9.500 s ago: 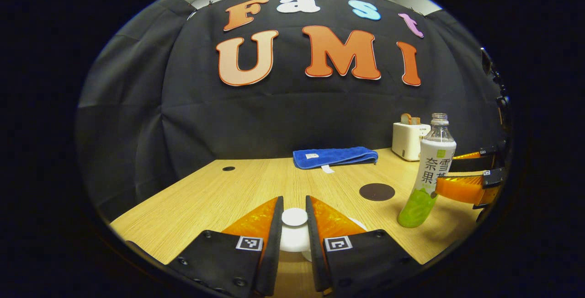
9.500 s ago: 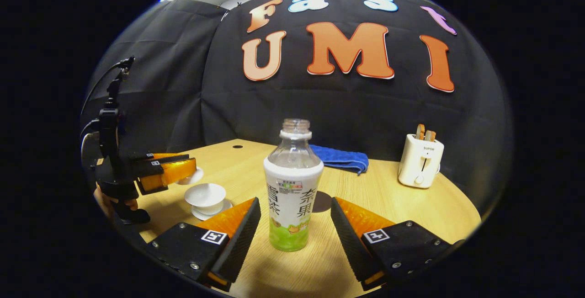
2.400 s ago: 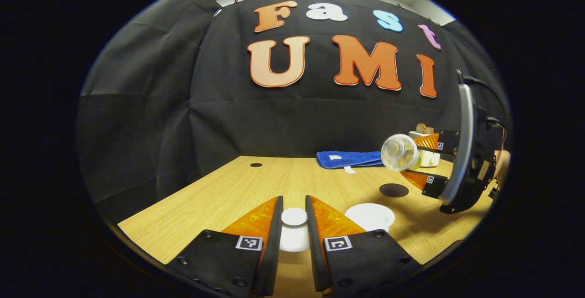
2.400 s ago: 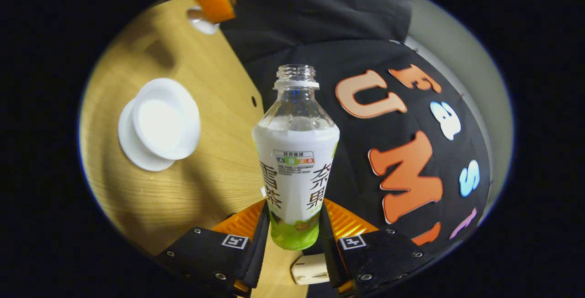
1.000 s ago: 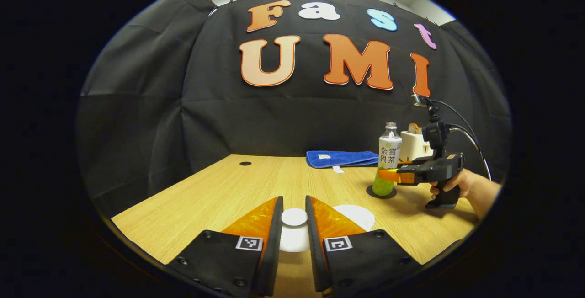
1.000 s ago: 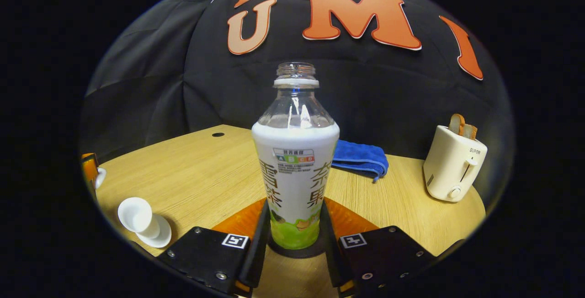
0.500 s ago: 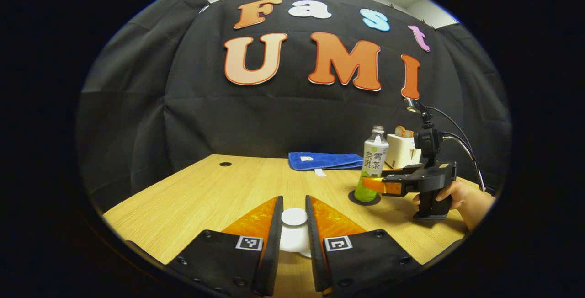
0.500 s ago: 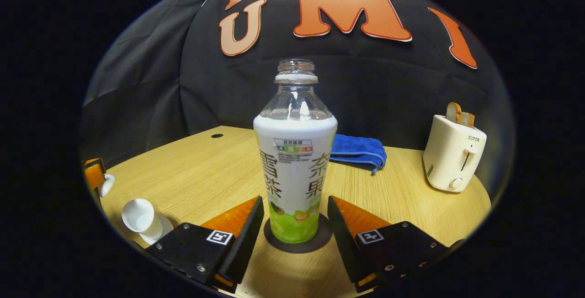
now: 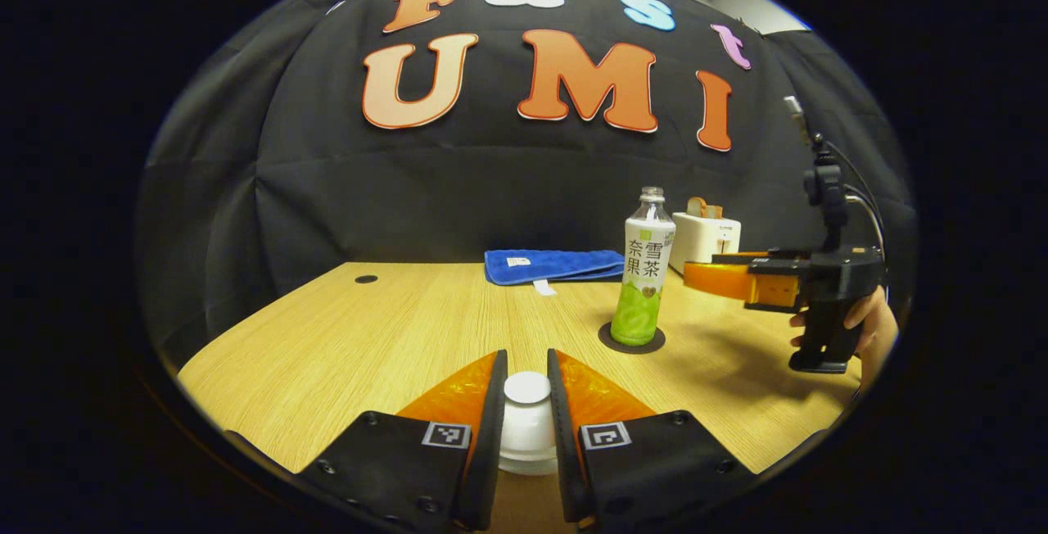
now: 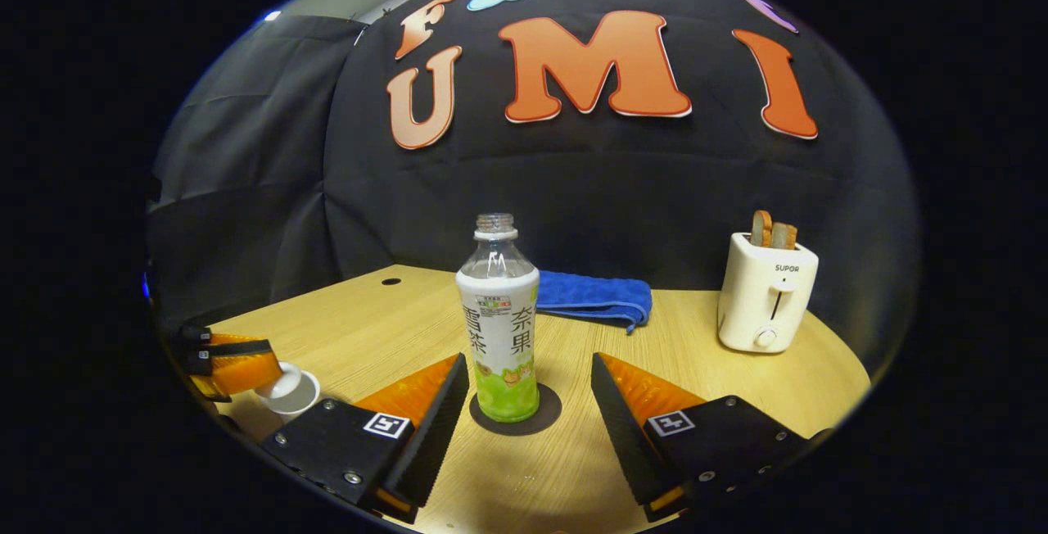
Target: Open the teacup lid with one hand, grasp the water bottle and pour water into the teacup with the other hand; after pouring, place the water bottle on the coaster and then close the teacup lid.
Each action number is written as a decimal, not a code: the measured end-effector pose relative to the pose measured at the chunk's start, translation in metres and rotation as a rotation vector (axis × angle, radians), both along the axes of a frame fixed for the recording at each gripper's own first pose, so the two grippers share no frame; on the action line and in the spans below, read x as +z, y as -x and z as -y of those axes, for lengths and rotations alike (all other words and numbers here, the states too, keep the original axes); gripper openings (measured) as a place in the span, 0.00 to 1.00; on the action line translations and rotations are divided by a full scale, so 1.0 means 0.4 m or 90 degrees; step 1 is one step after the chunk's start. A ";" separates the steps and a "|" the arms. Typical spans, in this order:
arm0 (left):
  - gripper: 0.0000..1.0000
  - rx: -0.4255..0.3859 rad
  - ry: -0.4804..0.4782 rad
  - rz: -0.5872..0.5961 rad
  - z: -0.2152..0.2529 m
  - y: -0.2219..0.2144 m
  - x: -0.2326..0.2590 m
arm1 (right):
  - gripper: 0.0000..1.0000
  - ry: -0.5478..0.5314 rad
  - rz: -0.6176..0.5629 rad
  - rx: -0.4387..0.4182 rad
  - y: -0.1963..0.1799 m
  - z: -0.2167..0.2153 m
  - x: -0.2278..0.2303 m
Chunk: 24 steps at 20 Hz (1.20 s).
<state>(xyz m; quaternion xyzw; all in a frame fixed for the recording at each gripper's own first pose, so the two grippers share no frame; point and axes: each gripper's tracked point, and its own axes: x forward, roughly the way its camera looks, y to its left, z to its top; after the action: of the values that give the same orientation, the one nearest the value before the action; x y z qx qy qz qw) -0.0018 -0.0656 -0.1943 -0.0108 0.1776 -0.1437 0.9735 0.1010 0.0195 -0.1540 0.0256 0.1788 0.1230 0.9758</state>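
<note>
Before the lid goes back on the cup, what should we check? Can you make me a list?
1. Water bottle upright on the coaster: ok.
2. Right gripper let go, jaws open and apart from the bottle: ok.
3. Lid held by the left gripper, jaws shut on its knob: ok.
4. Lid lined up over the teacup: cannot tell.
5. Water in the teacup: cannot tell.

The uncapped bottle (image 10: 498, 317), white-labelled with a green base, stands upright on the dark round coaster (image 10: 544, 417). The white lid (image 9: 527, 387) sits over the white cup (image 10: 288, 391), knob pinched between fingers.
</note>
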 end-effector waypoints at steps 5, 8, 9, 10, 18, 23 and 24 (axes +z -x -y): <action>0.36 -0.003 -0.035 -0.024 0.012 0.006 -0.037 | 0.95 -0.001 0.036 -0.005 0.041 0.021 0.057; 0.35 -0.001 -0.046 -0.022 0.009 0.009 -0.037 | 0.94 0.000 0.042 -0.005 0.060 0.027 0.069; 0.35 -0.002 -0.047 -0.019 0.007 0.013 -0.028 | 0.94 0.002 0.045 -0.007 0.067 0.031 0.075; 0.40 0.004 -0.049 -0.011 0.003 0.006 -0.021 | 0.95 0.003 0.049 -0.010 0.074 0.036 0.082; 0.96 0.046 -0.050 0.111 -0.027 -0.010 0.177 | 0.94 -0.002 0.104 -0.040 0.127 0.053 0.197; 0.96 0.085 -0.010 0.188 -0.052 -0.017 0.379 | 0.94 0.051 0.147 -0.099 0.151 0.060 0.295; 1.00 0.092 -0.003 0.204 -0.059 -0.015 0.422 | 0.94 0.056 0.161 -0.103 0.159 0.052 0.322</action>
<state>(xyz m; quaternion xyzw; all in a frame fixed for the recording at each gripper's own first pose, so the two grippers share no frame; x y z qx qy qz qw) 0.0041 -0.0422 -0.0255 0.0017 0.0189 -0.0730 0.9972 0.0372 -0.0014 -0.0250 -0.0185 0.0571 0.0382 0.9975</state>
